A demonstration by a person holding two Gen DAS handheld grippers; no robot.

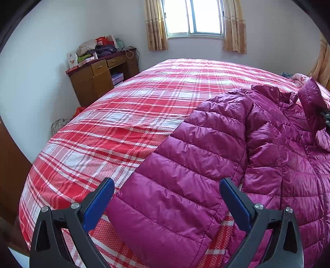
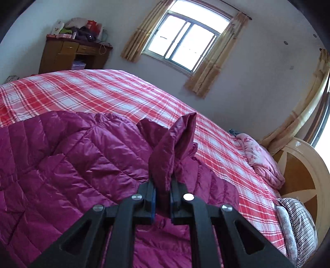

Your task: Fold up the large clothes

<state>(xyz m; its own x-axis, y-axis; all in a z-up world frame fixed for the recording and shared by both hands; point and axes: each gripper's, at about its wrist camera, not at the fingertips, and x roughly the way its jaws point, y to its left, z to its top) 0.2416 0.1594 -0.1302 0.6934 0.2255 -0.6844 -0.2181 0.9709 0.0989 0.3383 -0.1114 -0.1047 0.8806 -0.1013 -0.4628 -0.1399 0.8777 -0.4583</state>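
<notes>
While my left gripper [image 1: 167, 203] hangs with its jaws wide apart and nothing between them, the near sleeve [image 1: 165, 198] of the magenta puffer jacket [image 1: 257, 148] lies just beneath it on the plaid bedspread [image 1: 115, 123]. My right gripper [image 2: 163, 185] is clamped on a raised fold of jacket fabric [image 2: 175, 142], lifted above the jacket's body, which spreads below and to its left.

Both cameras ride the grippers, low and close over the bed [image 1: 115, 115], angled down toward the far window [image 1: 196, 18]. Both catch the purple jacket [image 1: 206, 165], the right view tilted.
</notes>
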